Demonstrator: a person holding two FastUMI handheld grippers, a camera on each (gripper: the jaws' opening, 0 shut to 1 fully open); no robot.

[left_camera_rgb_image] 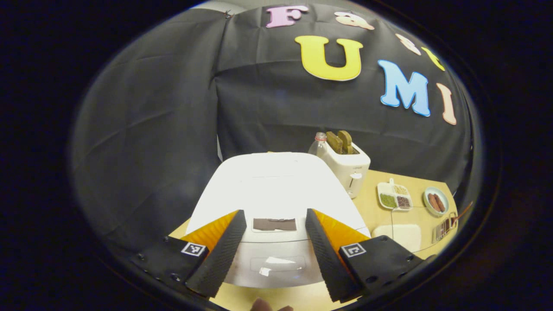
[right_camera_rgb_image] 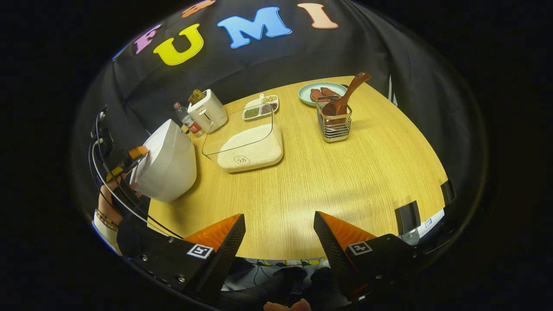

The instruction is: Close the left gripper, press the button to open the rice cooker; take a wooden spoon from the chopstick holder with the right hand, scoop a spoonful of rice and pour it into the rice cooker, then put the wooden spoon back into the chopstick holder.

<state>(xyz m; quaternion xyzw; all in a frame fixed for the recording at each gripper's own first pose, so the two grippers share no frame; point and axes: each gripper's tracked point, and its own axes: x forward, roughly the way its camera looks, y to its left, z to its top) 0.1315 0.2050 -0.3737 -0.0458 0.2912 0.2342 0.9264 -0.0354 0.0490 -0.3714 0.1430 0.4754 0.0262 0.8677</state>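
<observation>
The white rice cooker [left_camera_rgb_image: 272,185] stands close ahead in the left gripper view, lid down. Its dark front panel [left_camera_rgb_image: 274,224] lies between the fingers of my left gripper [left_camera_rgb_image: 273,216], which is open and holds nothing. In the right gripper view the cooker [right_camera_rgb_image: 166,162] sits at the table's left, with the left gripper [right_camera_rgb_image: 131,155] and a hand [right_camera_rgb_image: 108,194] at its front. My right gripper [right_camera_rgb_image: 278,218] is open over the table's near edge. The wooden spoon [right_camera_rgb_image: 345,97] stands in the wire chopstick holder [right_camera_rgb_image: 335,125] far ahead. A clear box of rice [right_camera_rgb_image: 250,149] sits beside the cooker.
Behind the cooker stand a white toaster [right_camera_rgb_image: 207,111] and a bottle [right_camera_rgb_image: 185,116]. A divided dish of grains [right_camera_rgb_image: 260,107] and a plate of sausages [right_camera_rgb_image: 322,93] lie at the back. The wooden table [right_camera_rgb_image: 345,181] has bare room in the middle.
</observation>
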